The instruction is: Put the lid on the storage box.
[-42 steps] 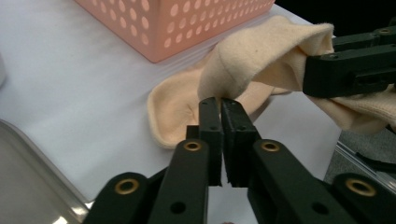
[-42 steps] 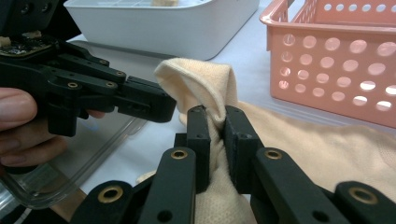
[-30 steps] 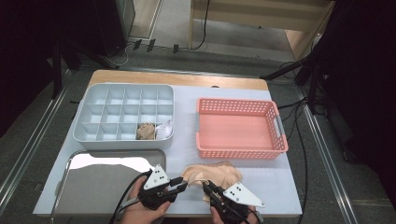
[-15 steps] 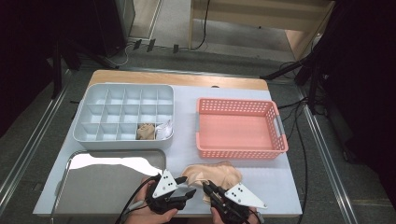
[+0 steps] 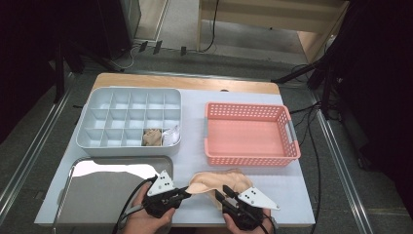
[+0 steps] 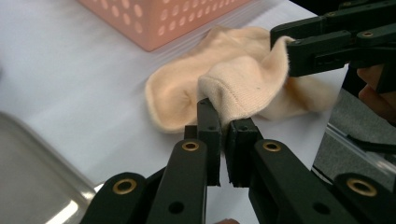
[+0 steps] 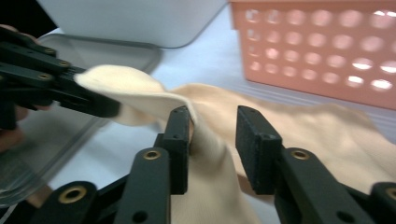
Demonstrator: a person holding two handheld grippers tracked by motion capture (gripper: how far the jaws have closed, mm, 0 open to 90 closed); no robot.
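My left tool [image 6: 223, 135] pinched the sock [image 6: 243, 86] cuff; right tool [image 7: 215, 135] gaped around it, just before the pink basket [image 5: 248, 134]; sorting barely begun.

No legible text or labels.

The sock [image 5: 220, 184] lies on the table [image 5: 195, 122] between the left gripper [image 5: 182, 194] and right gripper [image 5: 220, 196]. The basket [image 5: 249, 134] sits beyond the right gripper, the tray [image 5: 104, 195] beside the left, the compartment box [image 5: 129, 122] beyond it.
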